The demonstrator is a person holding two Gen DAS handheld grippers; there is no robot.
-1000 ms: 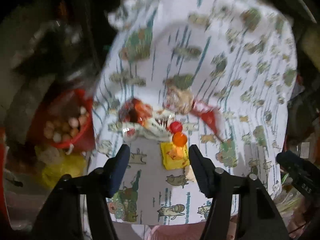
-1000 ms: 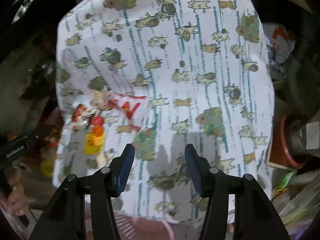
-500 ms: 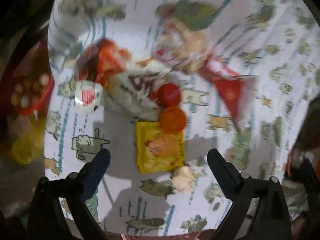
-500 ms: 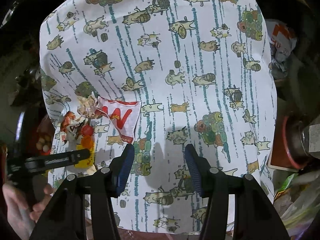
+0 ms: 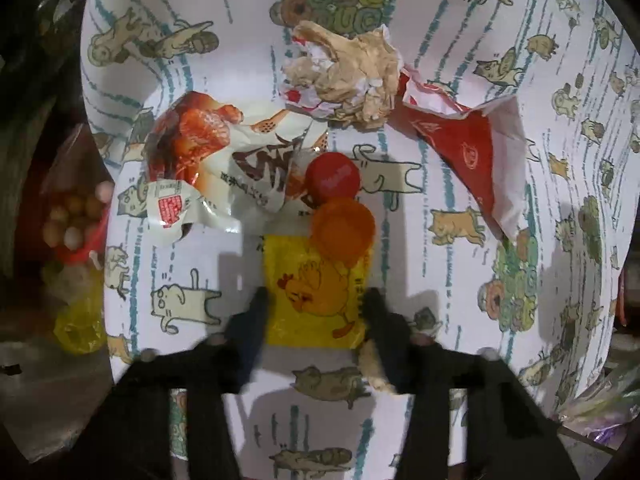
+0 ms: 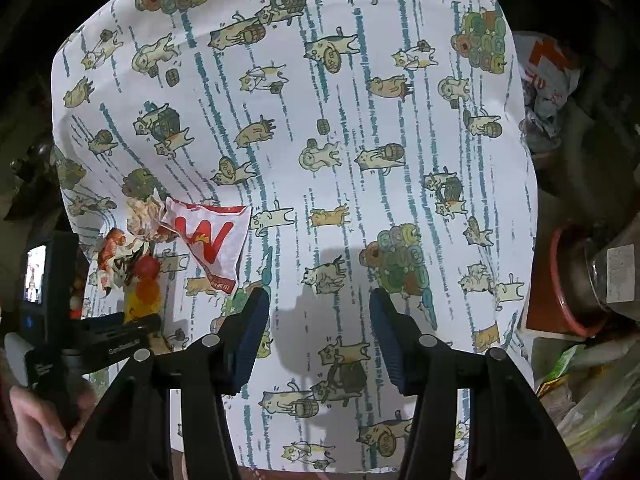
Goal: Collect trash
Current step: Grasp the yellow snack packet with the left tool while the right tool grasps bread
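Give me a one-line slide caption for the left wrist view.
Left claw closing around a yellow chicken packet on the cat-print tablecloth, beside two bottle caps and crumpled wrappers.

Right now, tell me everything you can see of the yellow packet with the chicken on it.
The yellow packet is a flat, square, glossy sachet, plastic by its look, printed with a cartoon chicken in orange. It lies face up on the cat-print tablecloth. An orange bottle cap overlaps its top edge. The left hand-held gripper has just been closing, and its fingertips sit at the packet's two side edges; blur hides whether they press yet. A pale crumb lies by its lower corner.
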